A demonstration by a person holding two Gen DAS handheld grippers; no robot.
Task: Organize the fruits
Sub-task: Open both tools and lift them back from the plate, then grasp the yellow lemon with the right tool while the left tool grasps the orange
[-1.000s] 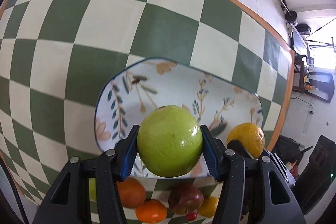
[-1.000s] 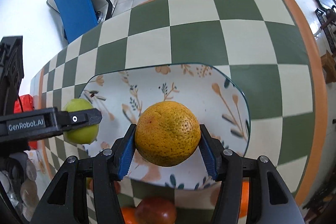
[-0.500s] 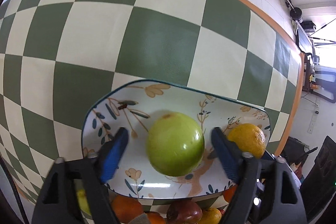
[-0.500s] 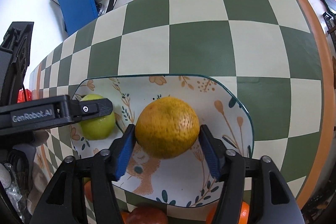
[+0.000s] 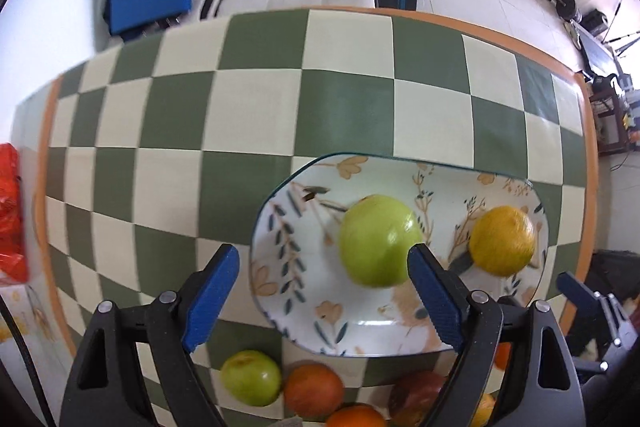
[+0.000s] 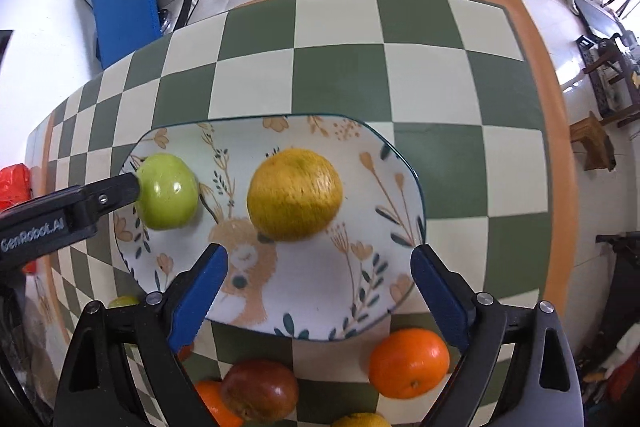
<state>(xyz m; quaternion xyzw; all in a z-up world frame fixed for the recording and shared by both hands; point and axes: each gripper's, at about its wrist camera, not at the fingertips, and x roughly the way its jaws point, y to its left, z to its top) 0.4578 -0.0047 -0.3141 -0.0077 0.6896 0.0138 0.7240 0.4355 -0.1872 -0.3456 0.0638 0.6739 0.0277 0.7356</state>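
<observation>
A green apple (image 5: 378,239) and a yellow-orange citrus (image 5: 502,241) lie on the floral plate (image 5: 304,323). The right wrist view shows the same apple (image 6: 168,191), citrus (image 6: 294,193) and plate (image 6: 352,303). My left gripper (image 5: 322,293) is open, pulled back to the plate's near left edge, its right finger just in front of the apple. My right gripper (image 6: 320,289) is open too, empty, over the plate's near side behind the citrus. The left gripper's finger (image 6: 116,193) shows beside the apple.
Loose fruit lies on the checkered table (image 5: 260,107) near the plate's front edge: a small green apple (image 5: 251,377), oranges (image 6: 408,363), a dark red apple (image 6: 260,393). A red bag (image 5: 10,215) sits at the far left. A sofa and gym gear stand beyond the table.
Both grippers opened and drew back. The green apple and the citrus, held above the plate a second ago, now rest on it.
</observation>
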